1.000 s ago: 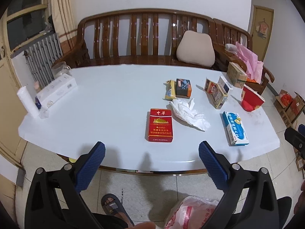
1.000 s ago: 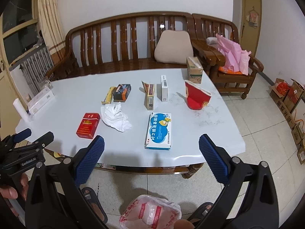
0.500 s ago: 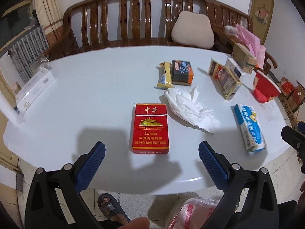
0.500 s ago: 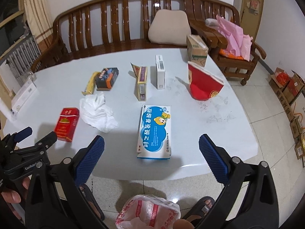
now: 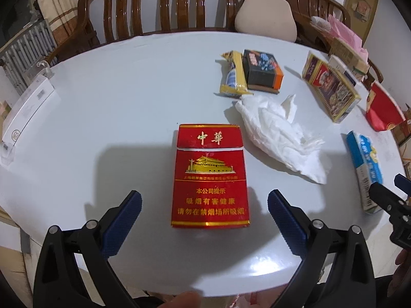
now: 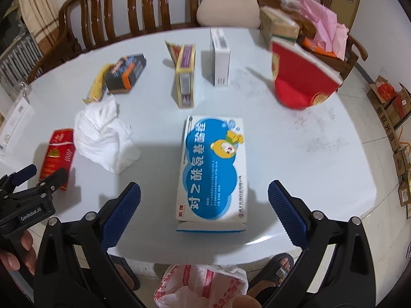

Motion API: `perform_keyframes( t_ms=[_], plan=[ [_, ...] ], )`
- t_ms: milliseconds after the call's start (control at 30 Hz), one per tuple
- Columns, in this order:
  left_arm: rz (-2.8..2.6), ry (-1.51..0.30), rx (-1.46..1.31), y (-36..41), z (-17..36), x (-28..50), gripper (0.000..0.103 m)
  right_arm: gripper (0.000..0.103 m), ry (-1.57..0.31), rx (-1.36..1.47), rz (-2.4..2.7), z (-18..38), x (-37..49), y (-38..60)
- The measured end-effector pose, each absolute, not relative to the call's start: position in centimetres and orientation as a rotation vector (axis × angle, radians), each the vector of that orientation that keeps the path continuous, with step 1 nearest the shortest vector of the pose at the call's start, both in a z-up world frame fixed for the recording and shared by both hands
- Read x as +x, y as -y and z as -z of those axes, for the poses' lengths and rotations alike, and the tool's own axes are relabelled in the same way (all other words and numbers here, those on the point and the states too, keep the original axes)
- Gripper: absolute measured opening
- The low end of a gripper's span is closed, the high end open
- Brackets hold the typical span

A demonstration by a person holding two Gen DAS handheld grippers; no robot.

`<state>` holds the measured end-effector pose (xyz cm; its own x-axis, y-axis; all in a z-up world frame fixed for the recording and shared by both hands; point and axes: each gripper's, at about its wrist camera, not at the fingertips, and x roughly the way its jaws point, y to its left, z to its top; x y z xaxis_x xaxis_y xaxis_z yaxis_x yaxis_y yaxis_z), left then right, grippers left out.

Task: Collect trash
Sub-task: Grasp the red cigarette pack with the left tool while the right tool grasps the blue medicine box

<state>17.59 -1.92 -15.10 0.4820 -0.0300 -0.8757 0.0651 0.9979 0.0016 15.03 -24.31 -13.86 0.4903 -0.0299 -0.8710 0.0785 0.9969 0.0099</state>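
Left wrist view: the left gripper (image 5: 204, 208) has come in much closer over the near edge of the bench (image 5: 108, 107) than a second ago, so the red cigarette pack (image 5: 210, 177) now fills the middle of the view. Its jaws stand wide open and hold nothing; the pack lies flat between the two fingertips, touched by neither. Just beside the pack, toward the right edge, lies one crumpled white tissue (image 5: 280, 132). Beyond it sit one yellow wrapper (image 5: 235, 77) and one dark box with an orange end (image 5: 262, 70), touching each other. Near the far right corner stand one yellow-edged box (image 5: 331, 92) and one red paper cup (image 5: 382, 110) on its side. One blue-and-white medicine box (image 5: 364, 169) lies at the right edge, with the right gripper (image 5: 393, 200) partly over it.

Right wrist view: the right gripper (image 6: 204, 201) has likewise closed in on the near edge. Its jaws are wide open and empty, the medicine box (image 6: 213, 169) flat between the fingertips and untouched. One white box (image 6: 219, 56) stands toward the far edge. One red-and-white plastic bag (image 6: 203, 287) sits on the floor below the near edge, with two sandalled feet (image 6: 274, 269) beside it. The left gripper (image 6: 33, 179) shows at the left, over the cigarette pack (image 6: 57, 154).
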Motion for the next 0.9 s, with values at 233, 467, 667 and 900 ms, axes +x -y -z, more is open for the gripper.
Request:
perform_keyframes(
  t_ms=[233, 467, 667, 900],
  plan=[
    [0.060, -1.087, 0.039, 1.8, 16.3, 18.8, 0.096, 0.097, -1.112, 0.039, 0.096, 16.6, 16.5, 24.3],
    [0.066, -1.075, 0.042, 2.0, 16.3, 19.2, 0.096, 0.097, -1.106, 0.042, 0.097, 17.1, 17.4, 24.6],
    [0.073, -1.052, 0.041, 2.5, 15.8, 18.6, 0.069, 0.096, -1.087, 0.045, 0.099, 17.1, 17.5, 24.7],
    [0.072, -1.051, 0.034, 2.8, 15.4, 18.3, 0.054, 0.059, -1.063, 0.030, 0.080, 16.2, 17.1, 24.3]
  ],
)
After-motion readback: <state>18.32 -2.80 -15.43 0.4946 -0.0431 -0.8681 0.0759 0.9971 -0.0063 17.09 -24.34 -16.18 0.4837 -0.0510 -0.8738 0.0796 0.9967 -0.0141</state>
